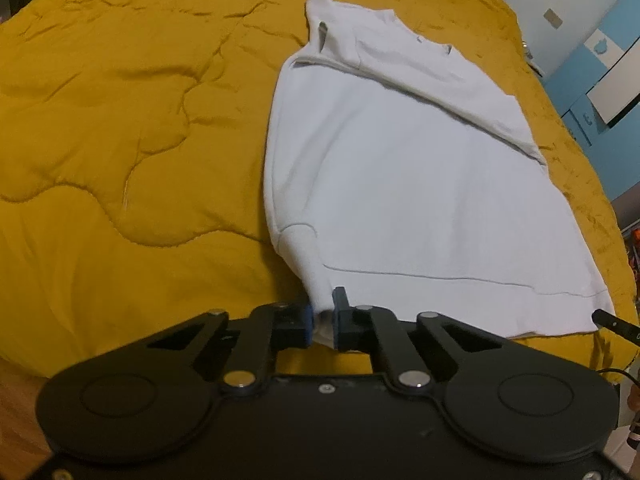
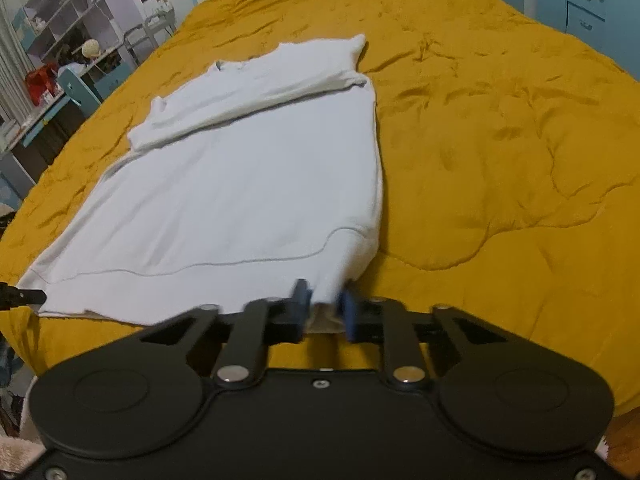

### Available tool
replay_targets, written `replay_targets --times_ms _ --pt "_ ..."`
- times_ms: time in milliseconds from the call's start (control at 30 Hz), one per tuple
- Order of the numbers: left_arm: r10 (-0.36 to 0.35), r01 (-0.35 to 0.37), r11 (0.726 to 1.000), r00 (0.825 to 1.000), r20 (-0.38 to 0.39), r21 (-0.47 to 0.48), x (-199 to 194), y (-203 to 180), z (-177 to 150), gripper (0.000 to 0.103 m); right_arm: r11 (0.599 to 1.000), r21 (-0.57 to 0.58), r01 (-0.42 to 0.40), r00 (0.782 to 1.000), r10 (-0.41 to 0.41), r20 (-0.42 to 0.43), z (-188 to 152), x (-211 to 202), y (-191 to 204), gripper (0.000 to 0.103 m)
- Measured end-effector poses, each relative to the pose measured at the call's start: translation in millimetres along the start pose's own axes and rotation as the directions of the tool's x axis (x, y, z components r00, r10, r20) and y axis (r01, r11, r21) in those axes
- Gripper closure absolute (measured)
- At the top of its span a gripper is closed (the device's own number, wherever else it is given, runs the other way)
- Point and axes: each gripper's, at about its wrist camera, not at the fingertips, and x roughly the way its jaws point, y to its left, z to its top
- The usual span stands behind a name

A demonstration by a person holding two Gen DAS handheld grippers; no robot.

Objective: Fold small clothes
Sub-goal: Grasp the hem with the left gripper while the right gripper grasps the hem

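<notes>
White cotton-looking top, sleeves already tucked across the chest, is laid flat on the mustard quilt of the bed, stretching away in front of both hand-held grippers. The near hem corner on the left is pinched shut in the left hand-held gripper, and the opposite hem corner is clamped in the right hand-held gripper, cloth bunched between the blue pads each time. Both corners are probably held like this so the hem can be lifted evenly and carried up toward the collar without the fabric skewing.
</notes>
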Motion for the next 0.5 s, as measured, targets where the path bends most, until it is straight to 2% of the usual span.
replay_targets --times_ms 300,500 --pt "-0.077 0.078 0.997 0.995 0.064 -0.008 -16.8 -3.7 17.9 0.099 0.993 0.08 -0.084 0.993 0.077 0.085 17.5 -19.4 -3.6 0.094" --pt "-0.104 0.103 0.995 0.99 0.095 0.016 -16.4 -12.0 55.5 0.099 0.982 0.138 -0.13 0.98 0.105 0.171 47.8 -18.0 -8.9 0.095"
